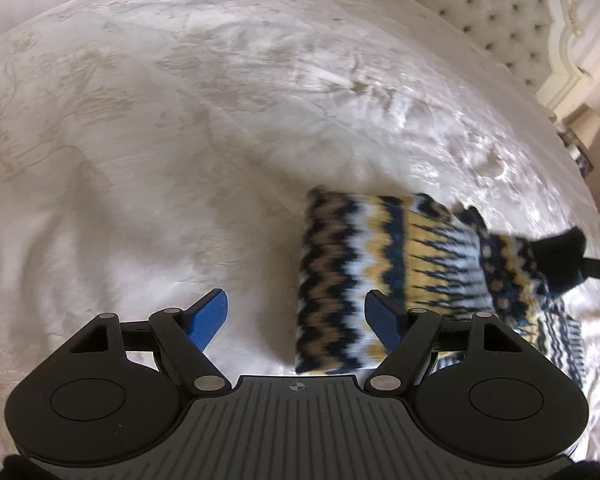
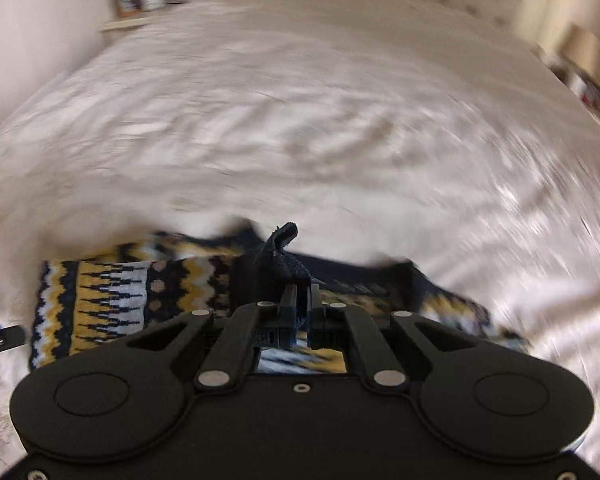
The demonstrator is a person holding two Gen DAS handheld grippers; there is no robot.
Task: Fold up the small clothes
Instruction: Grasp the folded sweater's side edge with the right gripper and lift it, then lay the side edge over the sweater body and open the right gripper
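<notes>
left hand-held gripper (image 1: 296, 322) wide, over sweater (image 1: 380, 276) edge | right hand-held gripper (image 2: 300, 294) pinching sweater

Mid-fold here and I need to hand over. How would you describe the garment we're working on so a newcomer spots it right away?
Start from the big white bedspread below the tufted headboard. Near its front edge lies the knitted garment, zigzag-striped in navy, mustard and white, the only patterned thing there. The right gripper pinches its dark edge; the left gripper is open beside it.

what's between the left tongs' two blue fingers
In the left wrist view, bare bedspread and the patterned knit garment's left edge; the left tongs hold nothing.
</notes>
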